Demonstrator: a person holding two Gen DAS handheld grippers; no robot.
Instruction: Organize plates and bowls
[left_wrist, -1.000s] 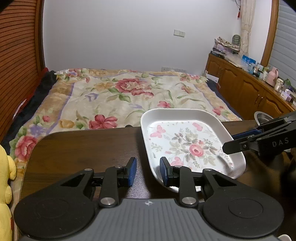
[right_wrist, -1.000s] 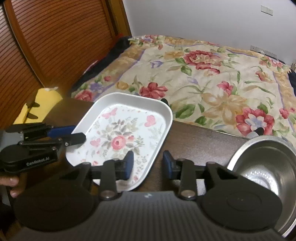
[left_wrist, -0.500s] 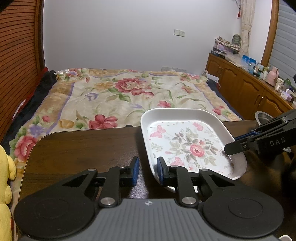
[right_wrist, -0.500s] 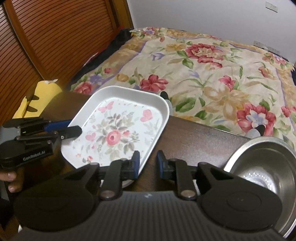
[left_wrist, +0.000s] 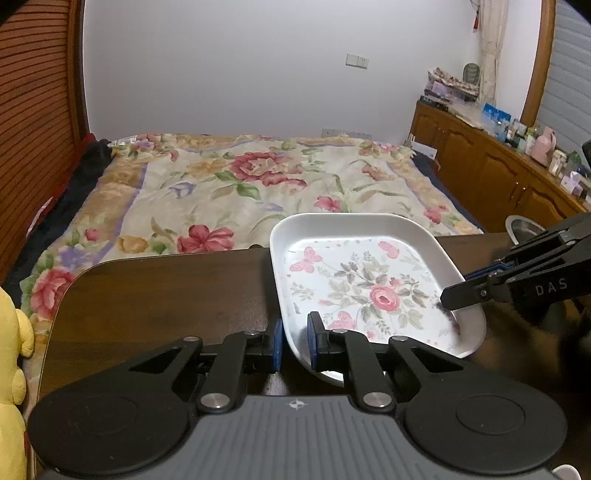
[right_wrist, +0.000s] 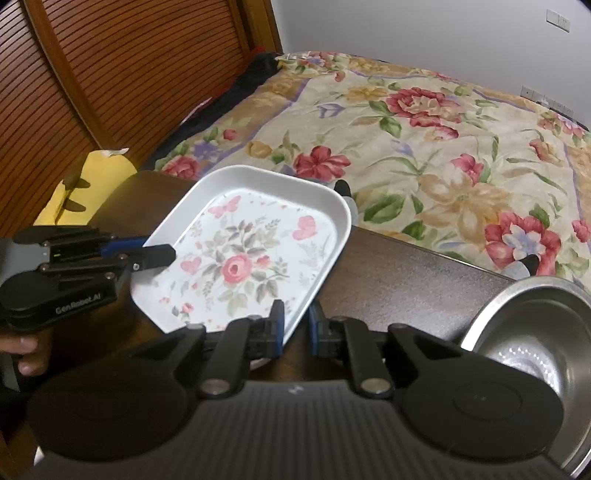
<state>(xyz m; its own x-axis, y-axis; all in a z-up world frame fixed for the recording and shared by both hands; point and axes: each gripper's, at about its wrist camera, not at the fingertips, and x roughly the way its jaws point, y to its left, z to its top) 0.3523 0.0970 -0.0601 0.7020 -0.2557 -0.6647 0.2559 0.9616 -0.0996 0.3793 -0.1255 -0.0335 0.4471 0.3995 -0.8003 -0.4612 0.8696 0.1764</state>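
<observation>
**Both grippers close on the floral plate's rim**

The plate (left_wrist: 369, 280) is a glossy white rounded rectangle with a raised rim, its flat well printed with a pink rose, grey-green leaves and pink butterflies. It sits on a dark, smooth wooden table (left_wrist: 166, 295), near the edge that faces a bed (left_wrist: 240, 184) with a flower-patterned quilt. To the right, a shiny round steel bowl (right_wrist: 532, 332) rests on the same table, well apart from the plate.

The left gripper (left_wrist: 295, 341) has matte black arms and blue pads; its fingers straddle the plate's near corner rim, one pad outside, one inside. The right gripper (right_wrist: 296, 328) straddles the opposite rim the same way. Whether the pads actually press the rim cannot be told.

Against the frames of a second ago, both pairs of fingers have narrowed markedly: the gaps were wide then, smaller half a second ago, and now are little more than the rim. The plate lies where it did.
</observation>
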